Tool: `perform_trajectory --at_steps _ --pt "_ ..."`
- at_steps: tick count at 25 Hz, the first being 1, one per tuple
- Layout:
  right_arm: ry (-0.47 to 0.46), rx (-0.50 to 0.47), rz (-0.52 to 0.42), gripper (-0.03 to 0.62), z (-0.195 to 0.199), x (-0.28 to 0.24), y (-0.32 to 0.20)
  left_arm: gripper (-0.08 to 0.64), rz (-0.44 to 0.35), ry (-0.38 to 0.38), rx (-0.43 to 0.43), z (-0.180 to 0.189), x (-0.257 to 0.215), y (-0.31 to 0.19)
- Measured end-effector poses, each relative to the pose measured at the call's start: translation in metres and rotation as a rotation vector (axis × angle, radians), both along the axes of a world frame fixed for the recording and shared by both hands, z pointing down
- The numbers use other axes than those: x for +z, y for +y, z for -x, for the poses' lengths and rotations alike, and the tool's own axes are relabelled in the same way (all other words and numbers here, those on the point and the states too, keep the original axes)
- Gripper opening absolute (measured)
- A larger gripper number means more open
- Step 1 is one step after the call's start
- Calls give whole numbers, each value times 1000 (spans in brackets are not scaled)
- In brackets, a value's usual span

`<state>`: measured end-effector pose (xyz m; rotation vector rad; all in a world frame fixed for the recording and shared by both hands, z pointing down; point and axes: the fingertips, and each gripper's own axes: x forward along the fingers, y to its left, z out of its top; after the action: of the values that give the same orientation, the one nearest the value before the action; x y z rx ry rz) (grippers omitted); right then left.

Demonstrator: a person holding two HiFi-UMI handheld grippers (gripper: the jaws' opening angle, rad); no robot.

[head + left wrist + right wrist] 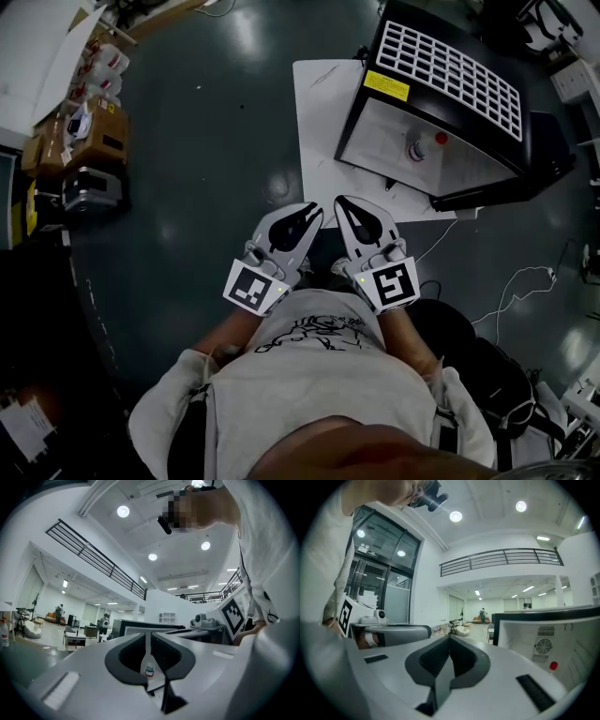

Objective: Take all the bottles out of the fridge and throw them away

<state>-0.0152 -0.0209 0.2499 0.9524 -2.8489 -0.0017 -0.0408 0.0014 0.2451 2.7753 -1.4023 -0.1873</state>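
Grey shirt [319, 394] up close, both grippers tucked against it. Left gripper [149, 641] fingers are slightly apart, and a small upright bottle [149, 668] shows through the gap, straight ahead, not gripped. Right gripper [450, 641] fingers are shut, empty; left looks nearer.

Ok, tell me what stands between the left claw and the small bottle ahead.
Nothing visible does. The bottle stands upright on a white surface, seen straight through the narrow gap of the left claw, with nothing in front of it.
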Motion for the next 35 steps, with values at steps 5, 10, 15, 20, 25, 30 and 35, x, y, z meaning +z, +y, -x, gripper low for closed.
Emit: perform_trajectory --at_steps 5,10,15,20,25,30,35 --pt "-6 58 -5 9 -33 -4 -2 38 39 7 61 -34 0 -3" --pt "-12 121 -6 9 -70 -5 -4 18 -4 11 120 -68 -7 -7" --pt "-18 159 -14 9 -102 -4 -5 9 -14 14 156 -96 -9 -12" --pt "-22 193 -6 9 -133 -5 -6 9 -18 13 178 -124 -13 -16" --pt "-24 221 7 9 -161 -6 -7 9 -15 12 203 -152 -15 -17" --pt "-24 243 5 9 -185 -3 -8 9 -1 15 219 -174 -10 -18" --pt "-21 267 11 9 -201 1 -7 9 13 13 230 -187 -7 -19"
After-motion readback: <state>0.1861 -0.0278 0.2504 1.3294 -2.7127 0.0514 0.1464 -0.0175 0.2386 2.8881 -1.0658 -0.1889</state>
